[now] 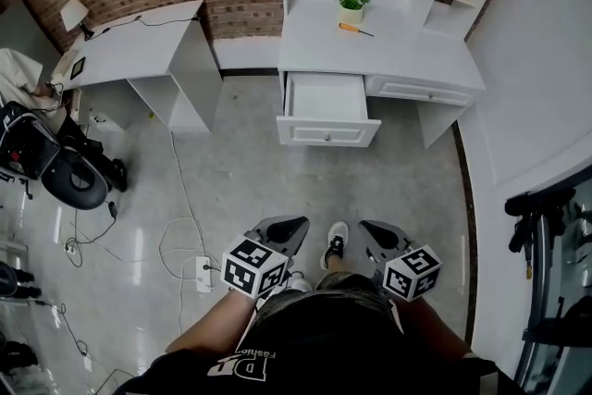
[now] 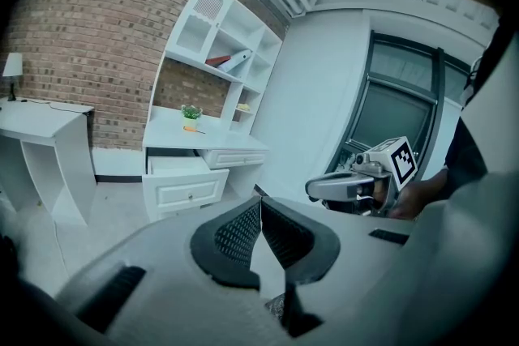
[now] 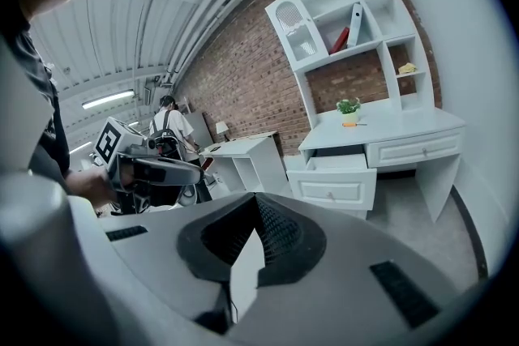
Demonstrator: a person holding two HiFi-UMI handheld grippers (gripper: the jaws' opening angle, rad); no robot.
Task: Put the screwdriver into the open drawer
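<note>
Head view: orange-handled screwdriver [image 1: 355, 30] lies on white desk [image 1: 407, 60], at 1 o'clock of open white drawer [image 1: 326, 97]. Black shirt [image 1: 314, 338] reads "Fashion".
Left gripper view: left gripper [image 2: 259, 205], jaws together, empty.
Right gripper view: right gripper [image 3: 258, 200], jaws closed, nothing held.

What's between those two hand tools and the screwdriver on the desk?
Mostly bare floor, then the open drawer sticking out of the desk; the screwdriver lies on top, behind it. The head view shows this.
</note>
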